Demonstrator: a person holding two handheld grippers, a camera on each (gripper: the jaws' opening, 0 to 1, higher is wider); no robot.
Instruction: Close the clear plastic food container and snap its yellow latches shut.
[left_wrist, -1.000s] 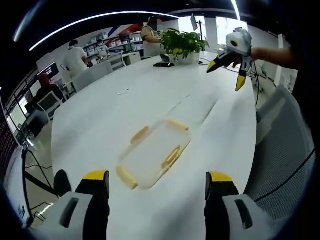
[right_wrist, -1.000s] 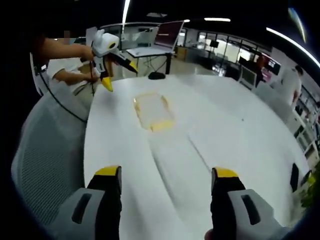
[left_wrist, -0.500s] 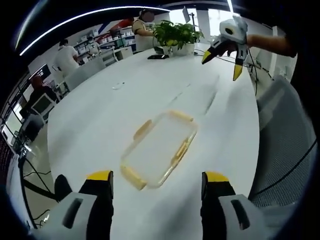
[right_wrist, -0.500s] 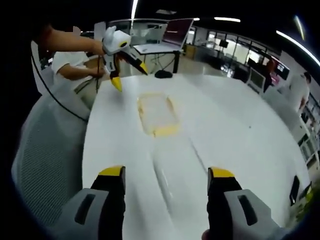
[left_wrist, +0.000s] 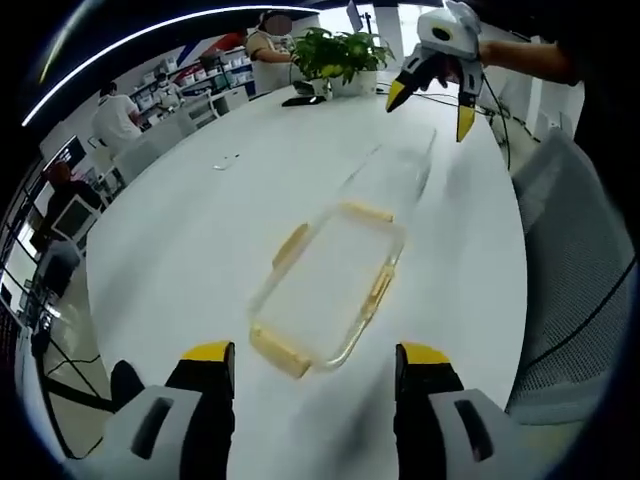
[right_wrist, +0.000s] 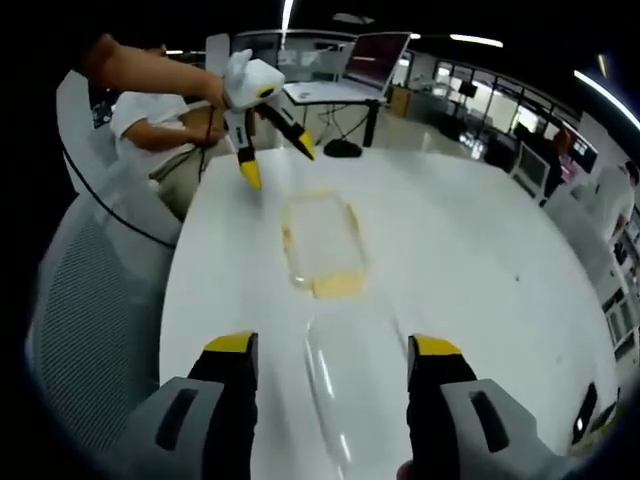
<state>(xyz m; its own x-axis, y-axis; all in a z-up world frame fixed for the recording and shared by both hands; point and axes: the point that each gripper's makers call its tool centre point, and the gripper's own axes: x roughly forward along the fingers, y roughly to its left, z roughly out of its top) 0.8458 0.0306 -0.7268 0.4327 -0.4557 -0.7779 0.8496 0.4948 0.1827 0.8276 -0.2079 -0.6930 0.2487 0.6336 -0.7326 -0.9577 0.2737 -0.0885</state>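
Observation:
A clear plastic container (left_wrist: 328, 285) with yellow latches (left_wrist: 279, 352) lies flat on the white table (left_wrist: 190, 230), just ahead of my left gripper (left_wrist: 315, 365), which is open and empty. Beyond it lies a clear lid-like sheet (left_wrist: 398, 172), hard to make out. My right gripper (left_wrist: 430, 110) hangs open above the table's far side, held by a hand. In the right gripper view the container (right_wrist: 320, 243) sits mid-table, and the clear sheet (right_wrist: 345, 385) lies between the tips of my open right gripper (right_wrist: 333, 350). The left gripper (right_wrist: 278, 163) hovers open behind the container.
A potted plant (left_wrist: 342, 55) and a dark phone (left_wrist: 300, 100) stand at the table's far end. Grey mesh chairs (left_wrist: 575, 250) (right_wrist: 90, 300) line one edge of the table. A small black object (right_wrist: 342, 148) lies near a monitor (right_wrist: 375, 60). People sit in the background.
Both cameras have moved in toward the container, which now looks larger and nearer. Both grippers stay open; the container and clear sheet have not moved on the table.

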